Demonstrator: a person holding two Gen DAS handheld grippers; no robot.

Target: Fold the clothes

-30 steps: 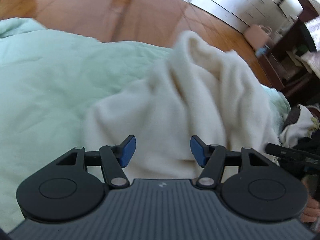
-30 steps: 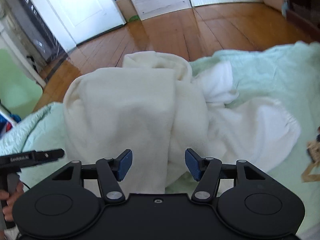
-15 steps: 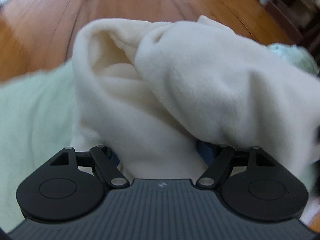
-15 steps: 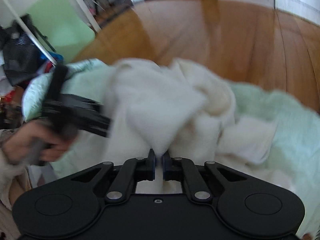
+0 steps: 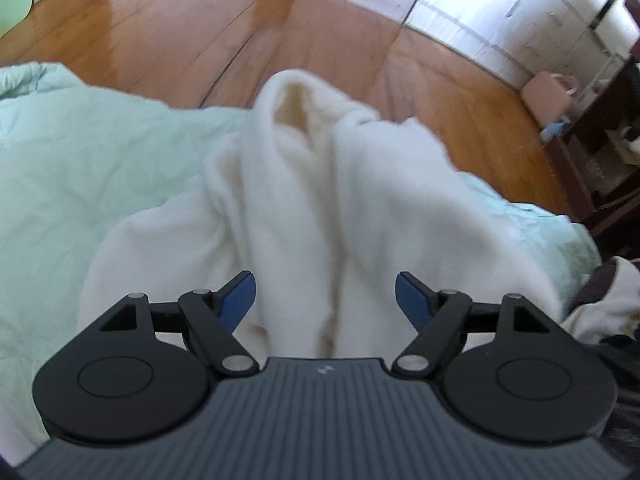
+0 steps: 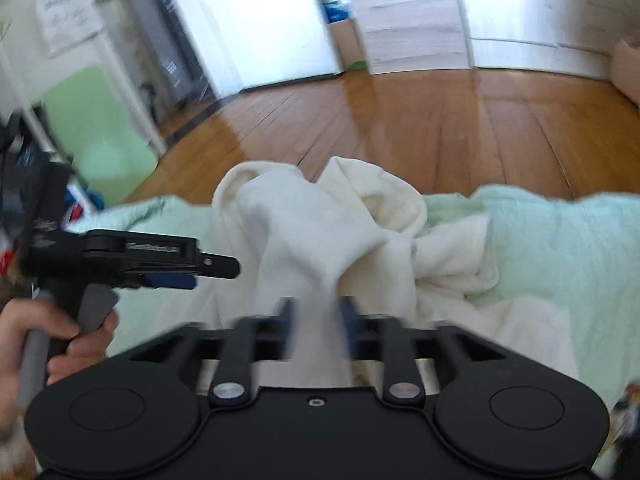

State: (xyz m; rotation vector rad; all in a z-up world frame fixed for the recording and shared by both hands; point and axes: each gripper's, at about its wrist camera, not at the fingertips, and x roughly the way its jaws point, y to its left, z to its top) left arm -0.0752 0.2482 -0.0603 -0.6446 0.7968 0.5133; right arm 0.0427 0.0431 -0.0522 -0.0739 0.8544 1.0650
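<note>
A cream fleece garment [image 5: 320,200] is seen heaped on a mint blanket [image 5: 80,168]; the left gripper [image 5: 325,294] is held spread above it, while the right gripper [image 6: 318,326], its jaws opening, is blurred around a raised fold.

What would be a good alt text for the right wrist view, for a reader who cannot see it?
The right tongs, blurred and opening, have a hanging fold of a cream fleece garment between their tips. The garment lies heaped on a mint green bedcover, and the left tongs, held by a hand, hover beside it.
</note>
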